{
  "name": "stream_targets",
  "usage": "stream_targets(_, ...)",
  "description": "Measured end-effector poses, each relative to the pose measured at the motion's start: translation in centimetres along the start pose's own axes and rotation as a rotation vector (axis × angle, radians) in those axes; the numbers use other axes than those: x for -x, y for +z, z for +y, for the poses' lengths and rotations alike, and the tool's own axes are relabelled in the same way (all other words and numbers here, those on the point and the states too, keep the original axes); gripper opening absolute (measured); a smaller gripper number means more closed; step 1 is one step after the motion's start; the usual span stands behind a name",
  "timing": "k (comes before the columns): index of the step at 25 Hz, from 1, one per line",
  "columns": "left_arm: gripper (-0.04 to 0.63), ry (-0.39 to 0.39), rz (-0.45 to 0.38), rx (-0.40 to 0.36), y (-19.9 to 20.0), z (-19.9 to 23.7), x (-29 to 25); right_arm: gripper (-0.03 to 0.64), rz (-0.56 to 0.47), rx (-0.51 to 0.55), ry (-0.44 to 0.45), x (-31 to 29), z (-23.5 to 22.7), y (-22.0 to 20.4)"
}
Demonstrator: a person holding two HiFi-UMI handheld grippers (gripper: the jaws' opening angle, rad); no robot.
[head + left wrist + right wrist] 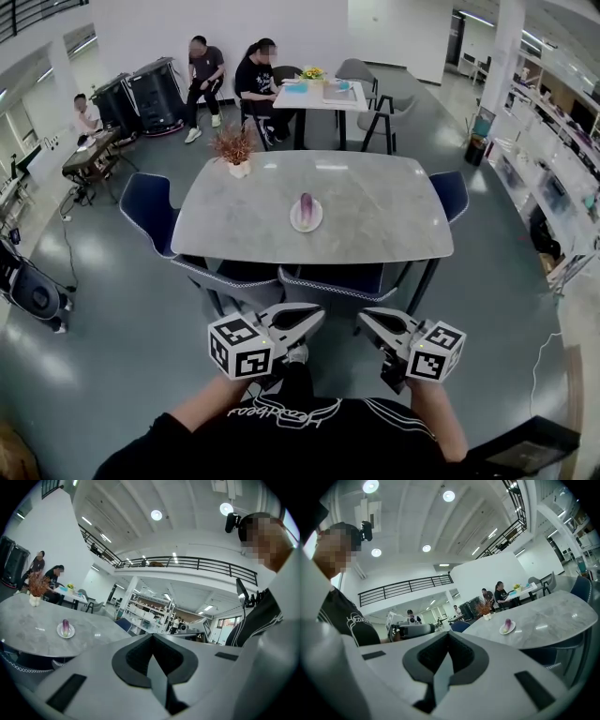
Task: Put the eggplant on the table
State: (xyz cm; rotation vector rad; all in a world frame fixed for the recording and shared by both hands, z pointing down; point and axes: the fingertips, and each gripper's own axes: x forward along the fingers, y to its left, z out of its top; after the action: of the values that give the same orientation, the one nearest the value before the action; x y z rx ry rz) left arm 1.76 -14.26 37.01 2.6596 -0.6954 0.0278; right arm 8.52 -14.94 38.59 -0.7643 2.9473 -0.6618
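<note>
A purple eggplant (306,205) lies on a small white plate (307,222) in the middle of a grey marble table (375,225). The same eggplant (65,626) shows far off at the left of the left gripper view, and the eggplant (507,623) on its plate at the right of the right gripper view. My left gripper (319,317) and right gripper (363,318) are held close to my body, well short of the table's near edge, tips turned toward each other. Both are shut and hold nothing.
Dark blue chairs (323,283) are tucked under the near edge, with others at the left (146,206) and right (451,192) ends. A potted plant (234,150) stands on the far left corner. People sit at a white table (319,97) behind. Shelving (553,150) lines the right.
</note>
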Motion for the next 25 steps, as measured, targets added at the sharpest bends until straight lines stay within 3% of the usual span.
stream_targets(4, 0.008, 0.003, 0.016, -0.026, -0.3, -0.7, 0.0, 0.006, 0.003, -0.001, -0.013, 0.6, 0.4, -0.4)
stream_targets(19, 0.008, -0.023, 0.035, -0.011, -0.9, -2.2, 0.7, 0.006, 0.008, -0.01, -0.005, 0.9, 1.6, -1.0)
stream_targets(25, 0.008, -0.029, 0.045, -0.07, -0.6, -3.1, 1.4, 0.006, 0.009, 0.013, 0.008, 0.5, 2.5, -0.8)
